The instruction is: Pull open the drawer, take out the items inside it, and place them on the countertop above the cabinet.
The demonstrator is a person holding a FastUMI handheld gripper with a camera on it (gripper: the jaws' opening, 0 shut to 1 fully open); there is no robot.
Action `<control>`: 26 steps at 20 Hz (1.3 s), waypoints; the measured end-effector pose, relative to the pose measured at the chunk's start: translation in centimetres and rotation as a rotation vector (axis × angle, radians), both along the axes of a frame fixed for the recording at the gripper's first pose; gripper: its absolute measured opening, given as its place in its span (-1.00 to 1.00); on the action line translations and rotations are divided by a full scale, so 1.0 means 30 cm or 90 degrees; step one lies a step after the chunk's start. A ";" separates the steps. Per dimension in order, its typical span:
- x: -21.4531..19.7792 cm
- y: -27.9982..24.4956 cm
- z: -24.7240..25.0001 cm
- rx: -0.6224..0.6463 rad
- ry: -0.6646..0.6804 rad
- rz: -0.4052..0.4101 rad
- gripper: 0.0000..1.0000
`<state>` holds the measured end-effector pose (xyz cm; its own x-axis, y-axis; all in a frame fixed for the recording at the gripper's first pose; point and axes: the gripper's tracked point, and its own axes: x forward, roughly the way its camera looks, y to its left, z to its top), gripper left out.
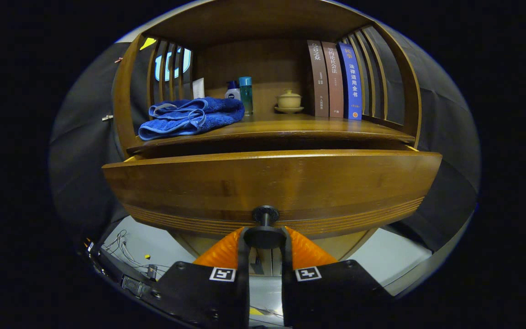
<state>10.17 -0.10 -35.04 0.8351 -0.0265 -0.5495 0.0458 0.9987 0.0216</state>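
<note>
A wooden cabinet stands ahead, and its drawer front (272,183) is pulled out a little, with a dark gap behind its top edge. My gripper (265,237) is shut on the drawer's dark round knob (265,230), both fingers pressing its sides. The drawer's inside is hidden by its front panel. Above it lies the countertop (290,128), a wooden shelf surface. A folded blue towel (192,117) rests on its left part.
On the countertop behind the towel stand a white tube (198,87), a small white bottle (233,91) and a teal bottle (246,93). A lidded cream cup on a saucer (289,101) sits mid-shelf, three upright books (336,80) to its right. Cables (121,246) lie on the floor at lower left.
</note>
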 end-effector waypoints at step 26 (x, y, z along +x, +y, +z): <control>-0.410 0.032 0.018 0.020 0.068 -0.012 -0.24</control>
